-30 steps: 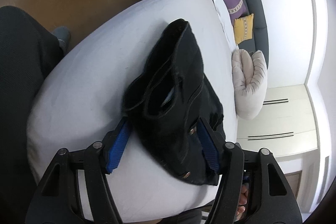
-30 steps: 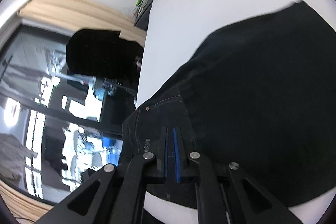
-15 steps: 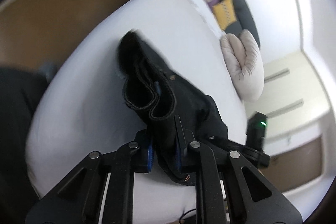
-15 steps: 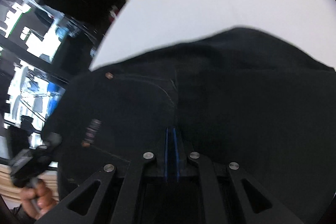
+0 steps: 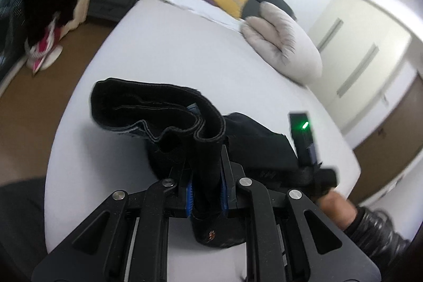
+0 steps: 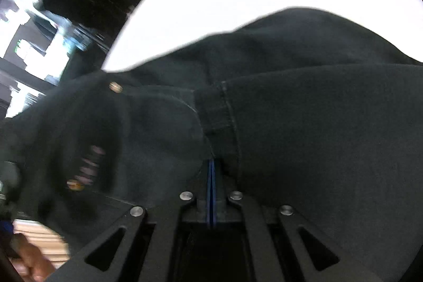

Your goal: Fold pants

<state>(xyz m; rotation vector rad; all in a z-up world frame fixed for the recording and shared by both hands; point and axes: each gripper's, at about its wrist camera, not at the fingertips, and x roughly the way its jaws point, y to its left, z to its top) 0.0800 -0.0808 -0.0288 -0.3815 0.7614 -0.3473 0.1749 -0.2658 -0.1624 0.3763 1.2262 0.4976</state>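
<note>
left gripper (image 5: 206, 192) jaws clamped on black pants (image 5: 169, 112) waistband — right gripper (image 6: 212, 176) jaws pinched tight on pants fabric, over white bed (image 5: 164, 49).

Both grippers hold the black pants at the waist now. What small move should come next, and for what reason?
Probably lift both a little and draw them apart. The left gripper pinches the bunched waistband of the black pants, the right gripper is shut on them too, and the cloth lies crumpled on the bed.
</note>
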